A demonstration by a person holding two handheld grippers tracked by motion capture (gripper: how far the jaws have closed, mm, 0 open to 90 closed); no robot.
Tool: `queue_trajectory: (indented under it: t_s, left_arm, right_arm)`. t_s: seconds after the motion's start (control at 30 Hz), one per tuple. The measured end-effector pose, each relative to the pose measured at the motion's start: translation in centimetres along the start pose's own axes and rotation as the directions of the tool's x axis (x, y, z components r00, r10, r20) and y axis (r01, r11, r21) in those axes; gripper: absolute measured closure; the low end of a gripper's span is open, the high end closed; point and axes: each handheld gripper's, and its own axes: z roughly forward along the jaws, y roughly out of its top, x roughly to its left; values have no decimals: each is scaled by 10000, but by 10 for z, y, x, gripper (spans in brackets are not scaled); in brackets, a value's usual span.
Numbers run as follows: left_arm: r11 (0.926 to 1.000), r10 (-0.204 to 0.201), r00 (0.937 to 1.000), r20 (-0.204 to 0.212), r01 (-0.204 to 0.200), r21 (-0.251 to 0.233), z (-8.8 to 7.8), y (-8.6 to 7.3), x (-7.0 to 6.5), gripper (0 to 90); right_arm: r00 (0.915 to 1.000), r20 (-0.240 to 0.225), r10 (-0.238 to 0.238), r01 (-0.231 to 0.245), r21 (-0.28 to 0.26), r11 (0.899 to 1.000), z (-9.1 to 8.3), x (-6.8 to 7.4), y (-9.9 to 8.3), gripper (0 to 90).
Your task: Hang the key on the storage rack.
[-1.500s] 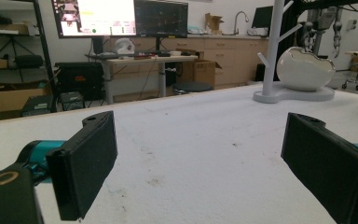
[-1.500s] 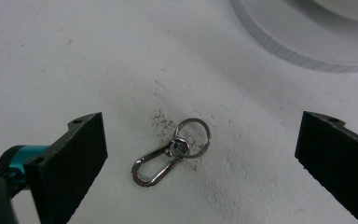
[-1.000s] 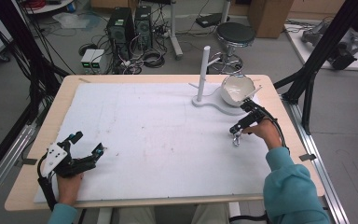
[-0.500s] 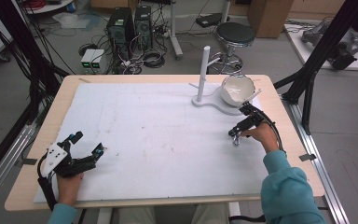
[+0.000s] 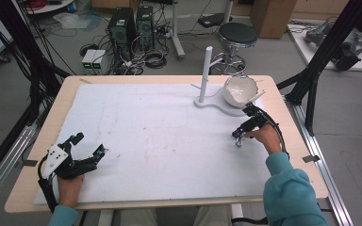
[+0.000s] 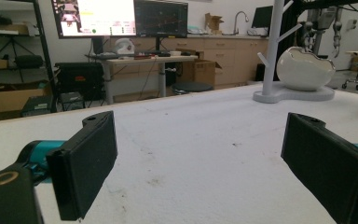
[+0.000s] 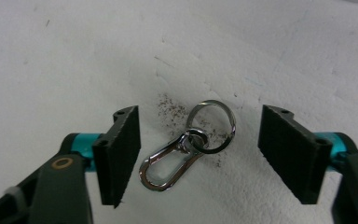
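- A white-covered surface (image 5: 160, 141) fills the centre of the high view, a person's forearms entering from the bottom edge.
- A white stand (image 5: 206, 75) with a broken-edged white bowl (image 5: 239, 89) on its base sits at upper right.
- The left hand-held gripper (image 5: 87, 146), lower left, rests on the surface with jaws wide apart and nothing between them.
- The right hand-held gripper (image 7: 198, 154), at right, points down with jaws apart on either side of a metal key clip (image 7: 186, 144), which lies flat on the surface, untouched.
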Motion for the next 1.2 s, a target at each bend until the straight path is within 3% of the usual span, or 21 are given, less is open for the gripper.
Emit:
queue_trajectory:
  t_s: [0.57,1.2]
  left_arm:
    - [10000,-3,10000,3,3,3,0,0,0,109]
    - [10000,23,10000,4,-23,18,0,0,0,109]
  right_arm:
    - [9986,-405,345,-337,199,9992,1,-4,0,417]
    - [9969,-785,32,-27,61,10000,-3,-3,0,683]
